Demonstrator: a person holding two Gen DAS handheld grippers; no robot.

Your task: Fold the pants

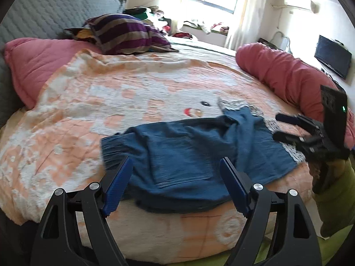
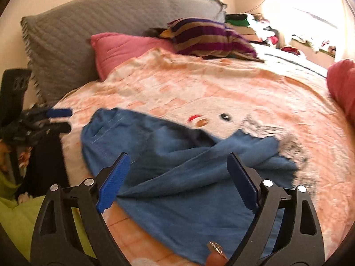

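Both the left gripper (image 1: pixel 175 175) and the right gripper (image 2: pixel 177 177) hang spread wide, holding nothing. Below them, frame centre, the blue pants (image 1: pixel 188 153) lie folded: soft, light, floppy, best pinched at a hem or waistband. They rest on an orange-white blanket (image 1: pixel 88 102) covering a bed; pillows lie upper left.

Left tongs (image 1: pixel 175 177): black plastic arms with triangular cut-outs, round silver screws at the pivots, ribbed blue pads (image 1: pixel 117 186) on the inner faces. Right tongs (image 2: pixel 177 179): same build, same blue pads (image 2: pixel 114 184). A green light shows on the right unit's black housing (image 1: pixel 334 108).
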